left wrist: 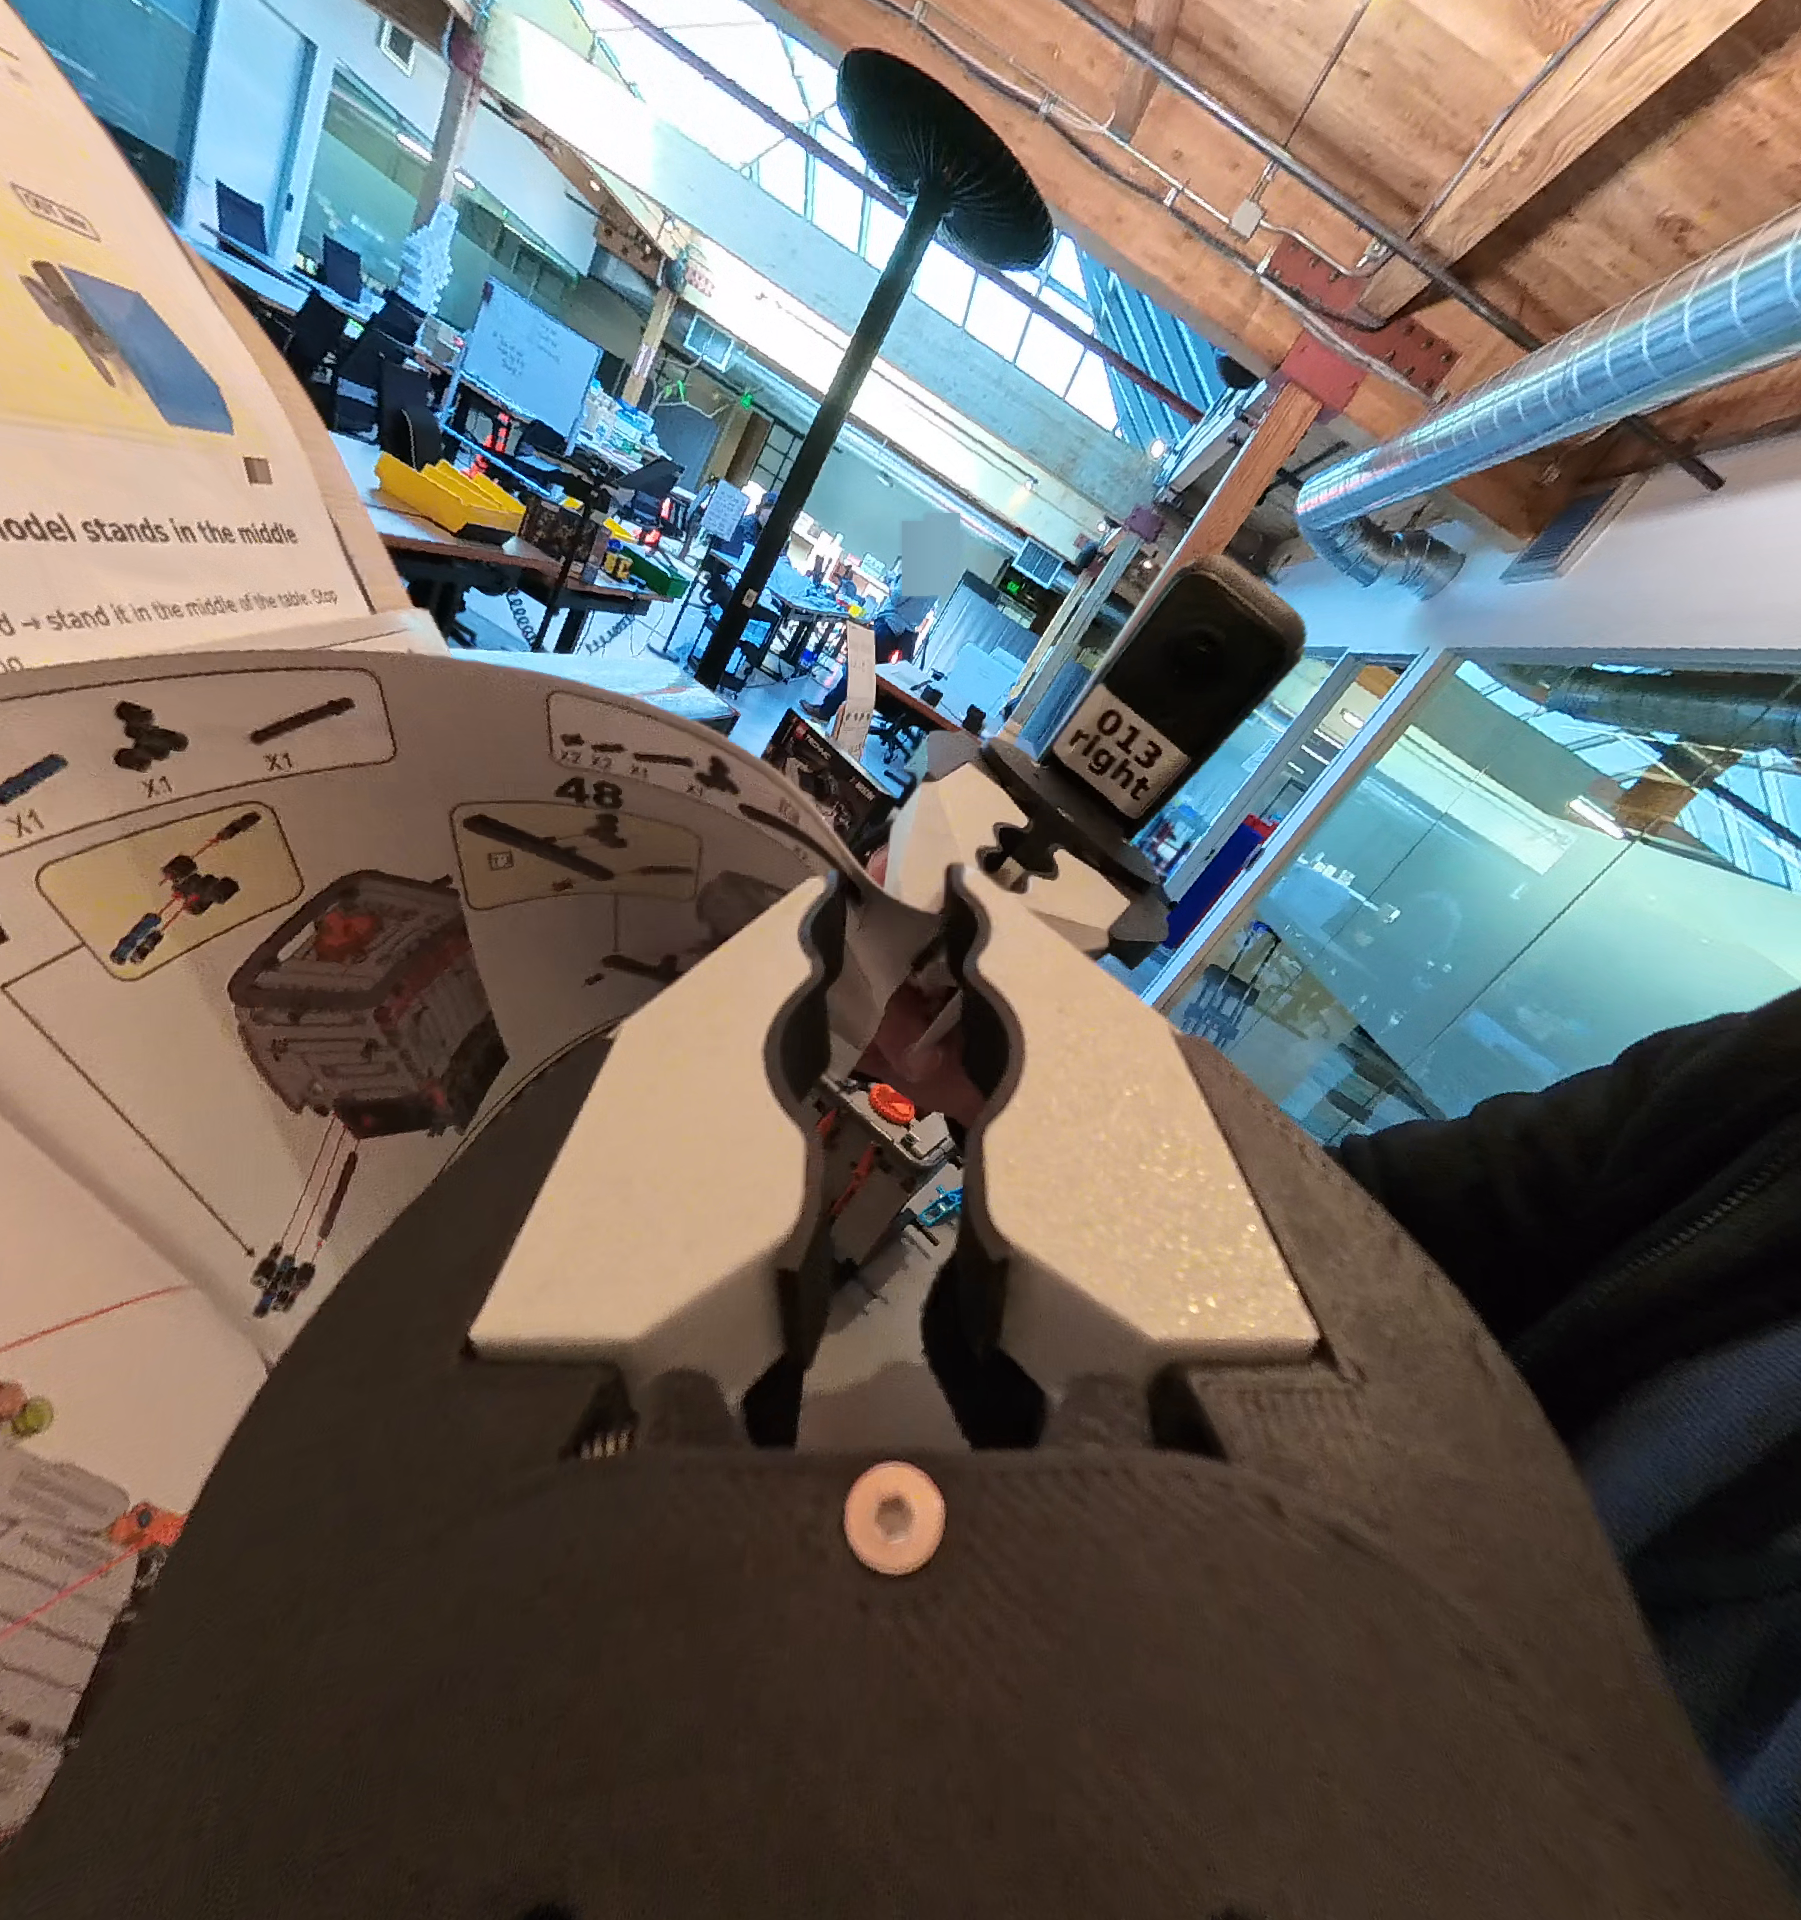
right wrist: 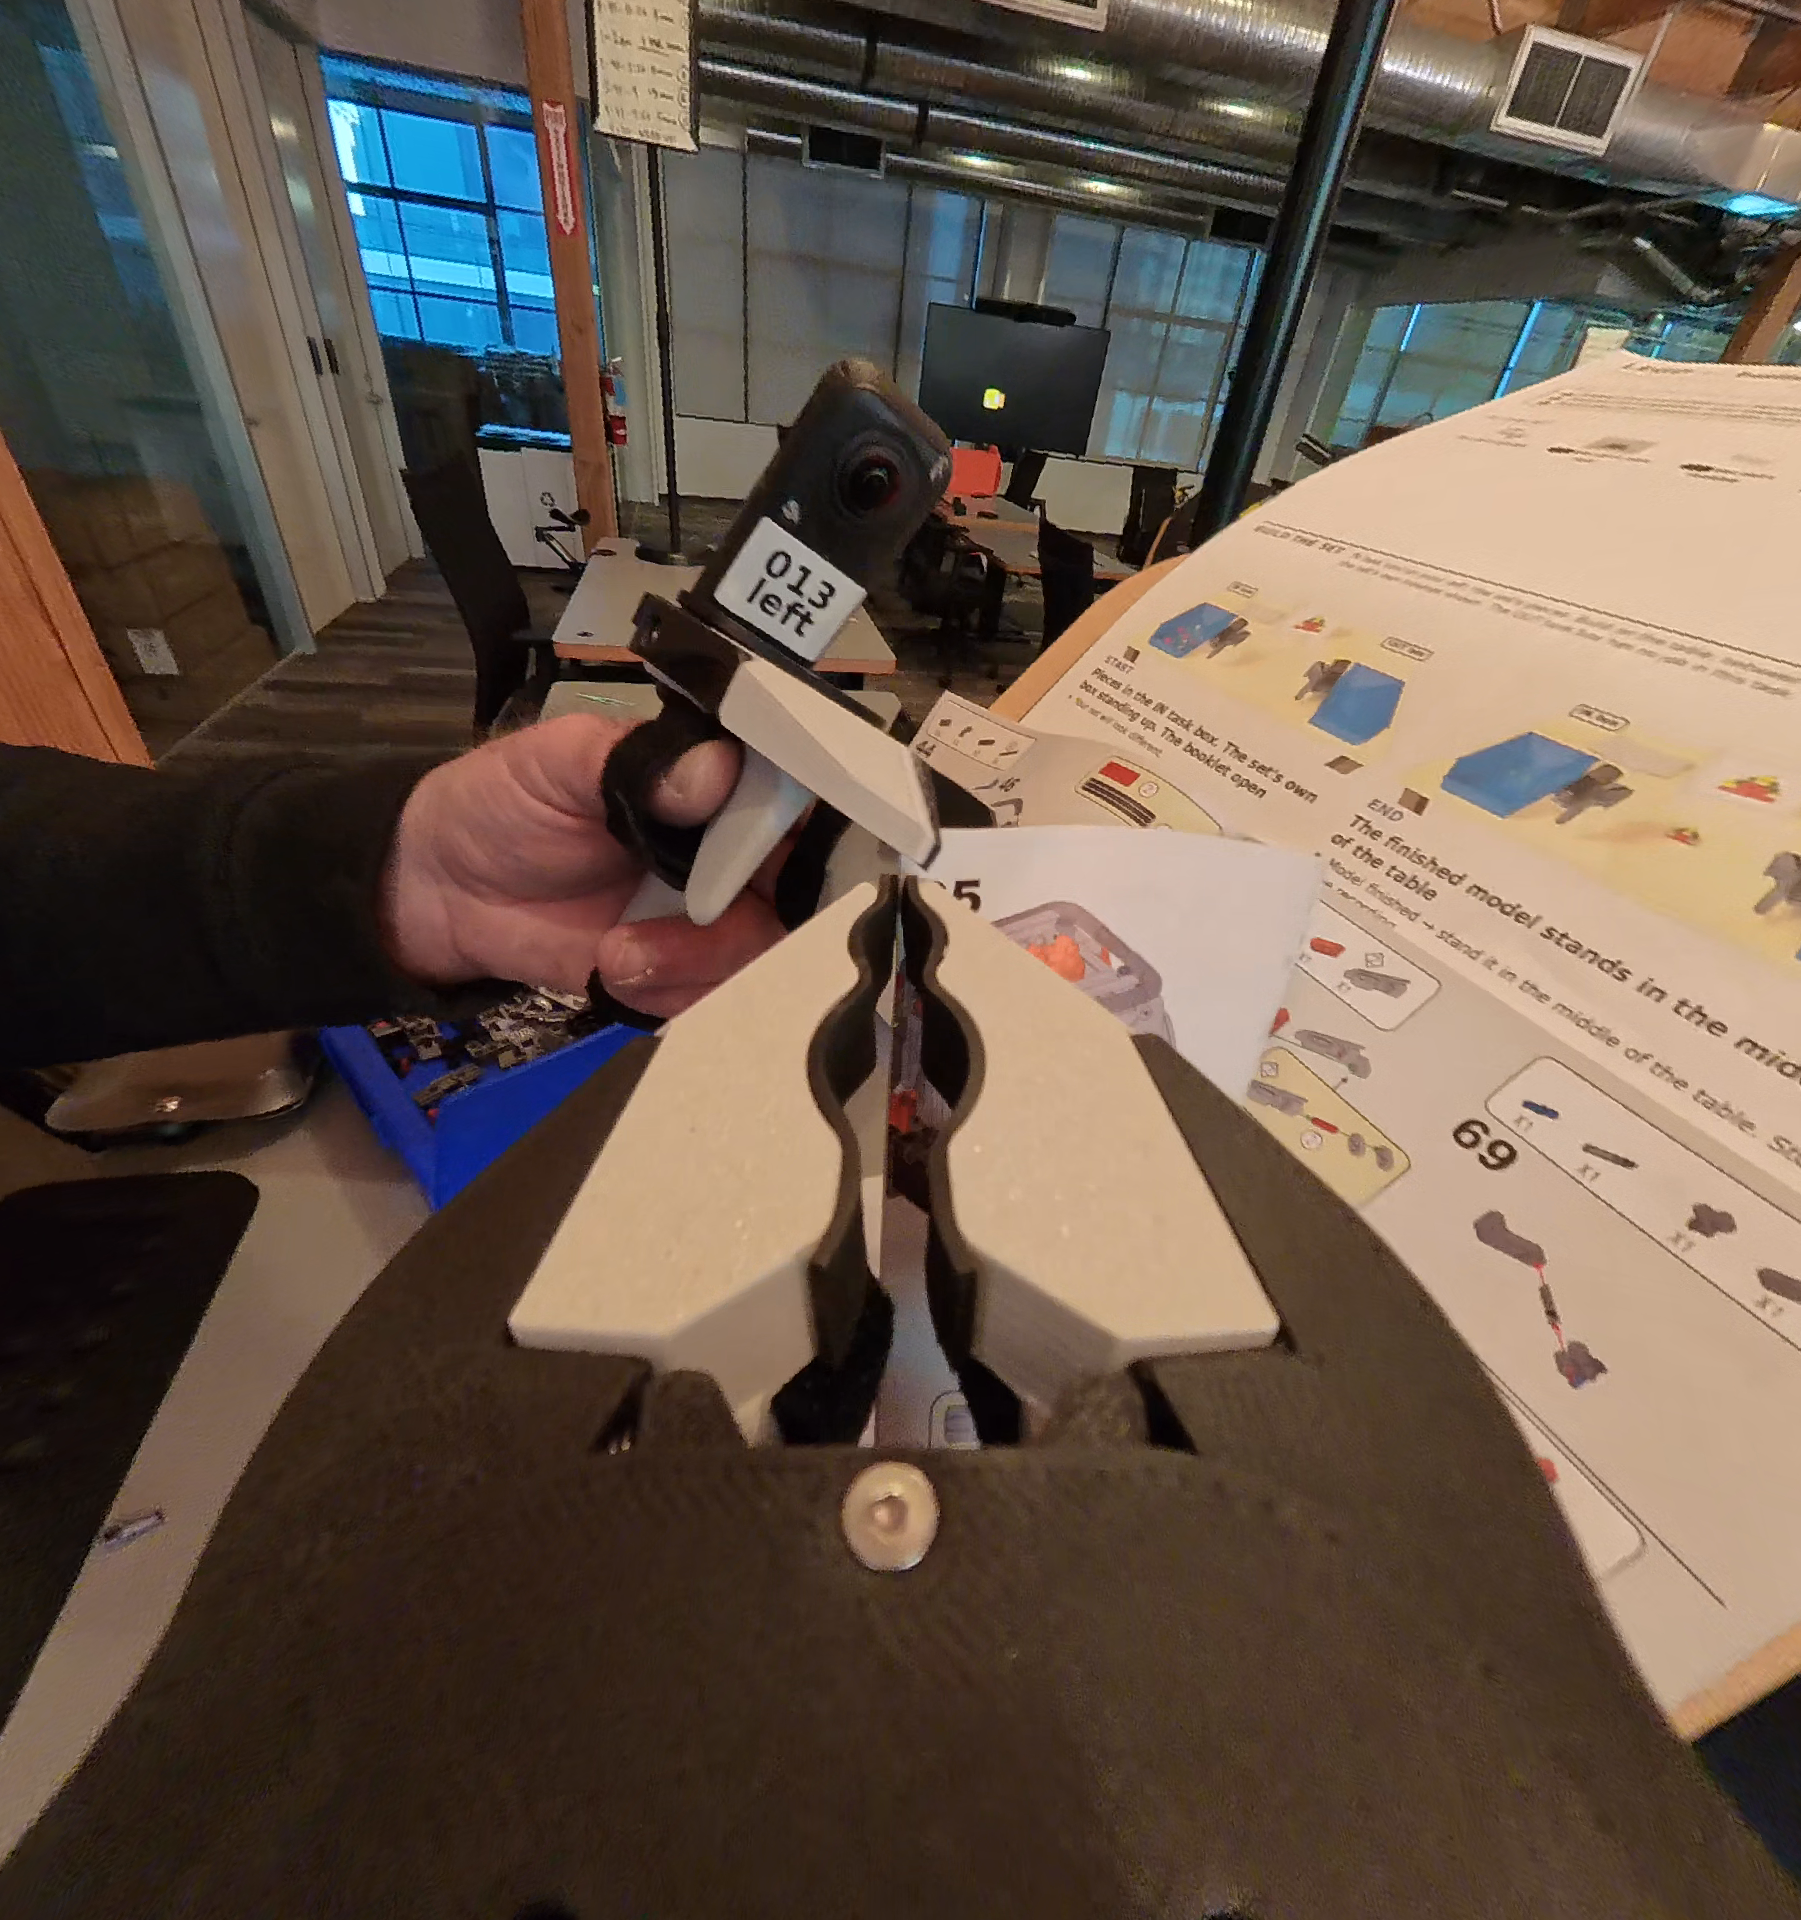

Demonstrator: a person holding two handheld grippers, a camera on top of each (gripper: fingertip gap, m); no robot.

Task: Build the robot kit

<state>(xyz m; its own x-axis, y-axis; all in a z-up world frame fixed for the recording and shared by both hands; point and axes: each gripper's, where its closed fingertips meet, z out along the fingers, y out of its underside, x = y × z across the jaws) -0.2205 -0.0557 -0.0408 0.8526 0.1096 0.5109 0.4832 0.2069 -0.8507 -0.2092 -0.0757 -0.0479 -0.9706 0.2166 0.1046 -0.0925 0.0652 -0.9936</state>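
L gripper [left wrist: 891,894]: tips parted a little. A curled booklet page [left wrist: 356,935] runs in from 9 o'clock and its edge sits in the gap. Can't tell if it's nipped or just lying between.
R gripper [right wrist: 896,894]: fingers pressed nearly together on the edge of a booklet page [right wrist: 1135,914]. The sheet shows as a thin line down the slot, and the rest of the page fans out toward 2 o'clock.
Grippers, relative: in the R wrist view the L one sits at 11 o'clock just past the tips, its white fingers at the top corner of that same page. In the L wrist view the R one is just beyond the tips at 1 o'clock.
Hand [right wrist: 522,862]: bare, dark sleeve, wrapped round the L gripper's handle, at 9 o'clock in the R wrist view.
Booklet: lifted pages w/ drawn build steps, lying over a big printed sheet [right wrist: 1550,831] on a wood-edged board, 3 o'clock.
Blue bin [right wrist: 480,1101]: 8 o'clock, under the hand, small dark and grey parts inside.
Model [left wrist: 875,1122]: grey-black build w/ orange knob, seen through the L gripper's gap. Mostly hidden.
Black mat [right wrist: 65,1299]: on the table, 8 o'clock edge.
Black pole [left wrist: 823,395]: 12 o'clock, far behind.
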